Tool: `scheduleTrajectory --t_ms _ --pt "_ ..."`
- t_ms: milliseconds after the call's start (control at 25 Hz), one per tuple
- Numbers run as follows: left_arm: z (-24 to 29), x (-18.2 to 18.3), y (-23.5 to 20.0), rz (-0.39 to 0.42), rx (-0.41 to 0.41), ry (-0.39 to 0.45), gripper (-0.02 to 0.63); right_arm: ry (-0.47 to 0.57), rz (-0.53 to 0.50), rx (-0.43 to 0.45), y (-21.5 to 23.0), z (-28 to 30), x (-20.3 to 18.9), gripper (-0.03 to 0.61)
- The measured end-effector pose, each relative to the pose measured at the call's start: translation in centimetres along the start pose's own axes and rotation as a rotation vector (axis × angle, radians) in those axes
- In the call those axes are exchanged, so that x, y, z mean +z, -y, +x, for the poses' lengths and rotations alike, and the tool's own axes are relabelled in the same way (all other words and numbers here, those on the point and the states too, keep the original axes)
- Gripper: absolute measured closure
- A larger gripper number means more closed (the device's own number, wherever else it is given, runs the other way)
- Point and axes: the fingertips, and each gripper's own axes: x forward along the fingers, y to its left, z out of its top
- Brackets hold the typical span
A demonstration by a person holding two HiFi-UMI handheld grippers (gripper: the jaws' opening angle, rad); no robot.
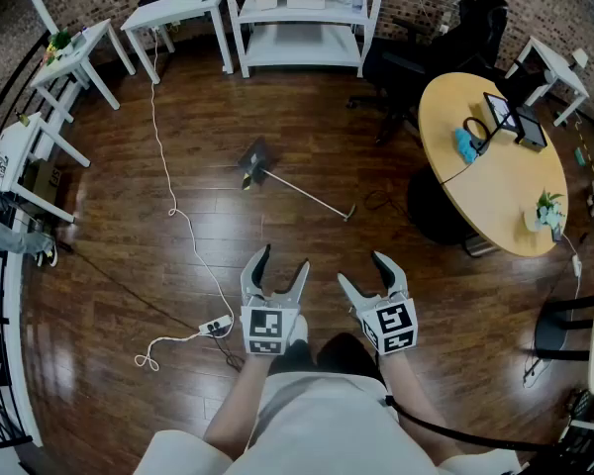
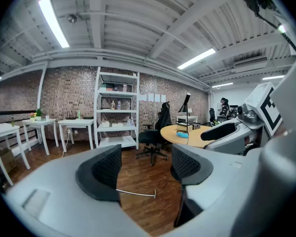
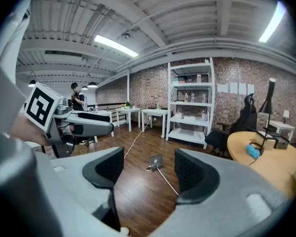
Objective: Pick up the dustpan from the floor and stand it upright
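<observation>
The dustpan [image 1: 254,159] lies flat on the wooden floor ahead of me, its long thin handle [image 1: 307,194] running toward the lower right. In the right gripper view the dustpan [image 3: 155,161] shows far off between the jaws. Only the handle [image 2: 136,193] shows in the left gripper view. My left gripper [image 1: 280,261] and right gripper [image 1: 363,268] hang side by side in front of my body, well short of the dustpan. Both stand open with nothing between their jaws.
A white cable [image 1: 166,191] snakes over the floor to a power strip [image 1: 215,326] by my left gripper. A round wooden table [image 1: 495,176] stands at the right, a black office chair [image 1: 406,62] behind it. White shelves [image 1: 302,13] and white tables [image 1: 173,8] line the back wall.
</observation>
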Motion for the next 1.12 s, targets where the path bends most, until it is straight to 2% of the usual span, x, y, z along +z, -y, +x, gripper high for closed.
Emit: scheduleTrajectory --t_ms 200,360,480,520,600,680,800,1000,1120 --pt "9.8 -1.9 -3.9 -0.046 -0.05 -0.043 0.287 -0.122 -0.017 -0.005 6.1 9.0 -3.1 0.27" --pt "17.6 -4.8 -5.0 -0.096 -0.094 -0.064 0.304 -0.243 0.011 0.01 11.3 16.4 -8.3 0.282" --pt "24.5 -8.5 -5.6 -0.068 -0.113 -0.153 0.304 -0.326 0.081 0.038 15.5 22.4 -12.8 0.291" --pt "26.9 -9.7 -5.5 -0.08 -0.123 -0.182 0.305 -0.354 0.1 0.054 16.8 24.2 -14.3 0.293" --pt "31.7 -12.1 -5.3 -0.154 -0.172 -0.249 0.307 -0.414 0.142 0.084 19.2 28.2 -17.2 0.296" --pt "36.4 -15.3 -5.4 -0.191 -0.23 -0.326 0.302 -0.463 0.219 0.081 21.5 32.1 -20.4 0.302" --pt "42.8 -21.1 -5.8 -0.203 -0.244 -0.42 0.305 -0.54 0.277 0.08 24.9 36.8 -26.5 0.34" --pt "53.6 -33.1 -7.3 -0.2 -0.267 -0.52 0.325 -0.647 0.216 0.058 31.2 47.1 -38.1 0.341" --pt "57.7 -39.9 -7.5 -0.173 -0.309 -0.555 0.325 -0.733 0.113 0.104 32.6 52.5 -45.8 0.341"
